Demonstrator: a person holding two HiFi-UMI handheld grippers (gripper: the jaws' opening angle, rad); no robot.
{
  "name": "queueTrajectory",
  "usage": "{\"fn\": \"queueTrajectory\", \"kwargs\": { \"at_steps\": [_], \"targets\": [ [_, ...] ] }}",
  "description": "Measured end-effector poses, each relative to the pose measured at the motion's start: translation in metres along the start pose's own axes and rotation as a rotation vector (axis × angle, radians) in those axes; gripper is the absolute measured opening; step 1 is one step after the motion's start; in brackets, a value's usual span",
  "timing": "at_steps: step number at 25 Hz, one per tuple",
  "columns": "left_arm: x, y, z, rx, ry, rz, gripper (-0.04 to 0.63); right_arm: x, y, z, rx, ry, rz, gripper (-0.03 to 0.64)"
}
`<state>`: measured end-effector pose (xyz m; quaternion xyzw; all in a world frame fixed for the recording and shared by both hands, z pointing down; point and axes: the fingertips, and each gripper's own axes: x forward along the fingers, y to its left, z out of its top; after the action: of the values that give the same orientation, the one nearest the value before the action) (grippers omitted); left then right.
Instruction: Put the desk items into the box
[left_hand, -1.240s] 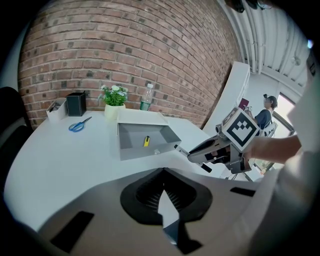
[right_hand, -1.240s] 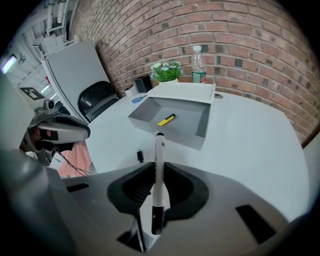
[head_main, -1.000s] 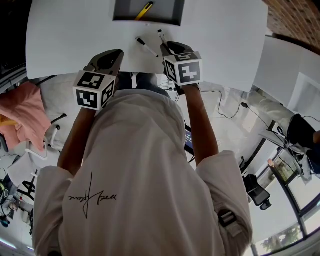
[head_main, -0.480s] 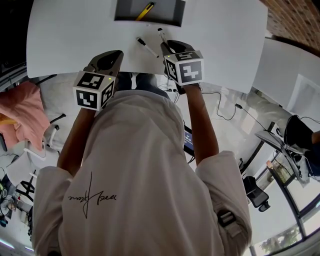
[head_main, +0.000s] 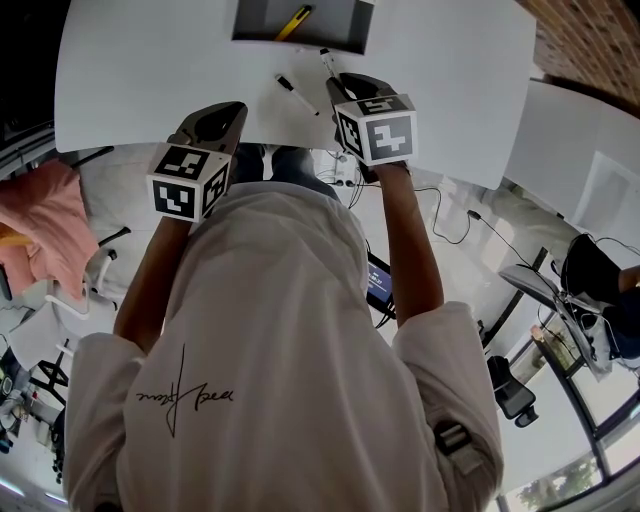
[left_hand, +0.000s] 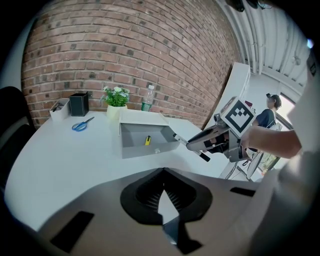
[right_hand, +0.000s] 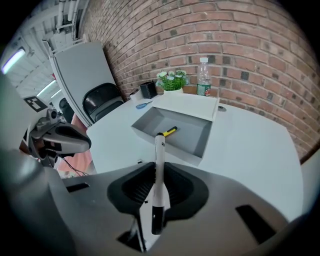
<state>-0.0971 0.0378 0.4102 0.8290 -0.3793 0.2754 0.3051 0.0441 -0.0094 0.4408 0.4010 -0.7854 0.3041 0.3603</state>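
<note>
One marker (right_hand: 159, 155) along right claw (right_hand: 159, 189), far end toward box (right_hand: 186, 131)

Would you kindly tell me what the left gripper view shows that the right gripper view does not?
Only the left gripper view: the right gripper from the side and a person in the background. Only the right gripper view: the left gripper and pink cloth behind it. Both: the marker in the right gripper, the open box holding a yellow pen, the scissors, plant and bottle.
</note>
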Motion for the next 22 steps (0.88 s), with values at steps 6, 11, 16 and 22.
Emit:
{"fn": "queueTrajectory", "kwargs": {
  "at_steps": [6,11,16,22],
  "targets": [
    [-0.004,0.001,-0.002,-0.002,-0.003,0.01,0.005,-0.001,-0.003,0.01,-0.014,-0.012,0.005,0.081],
    [-0.004,0.001,-0.002,-0.006,-0.008,0.016,0.005,-0.001,-0.007,0.015,-0.023,-0.017,0.006,0.08],
    [-0.004,0.002,0.001,-0.008,-0.014,0.022,0.005,-0.007,-0.01,0.028,-0.05,-0.023,0.006,0.08],
    [-0.002,0.002,0.003,-0.014,-0.017,0.025,0.005,-0.003,-0.014,0.034,-0.074,-0.014,0.01,0.081]
  ]
}}
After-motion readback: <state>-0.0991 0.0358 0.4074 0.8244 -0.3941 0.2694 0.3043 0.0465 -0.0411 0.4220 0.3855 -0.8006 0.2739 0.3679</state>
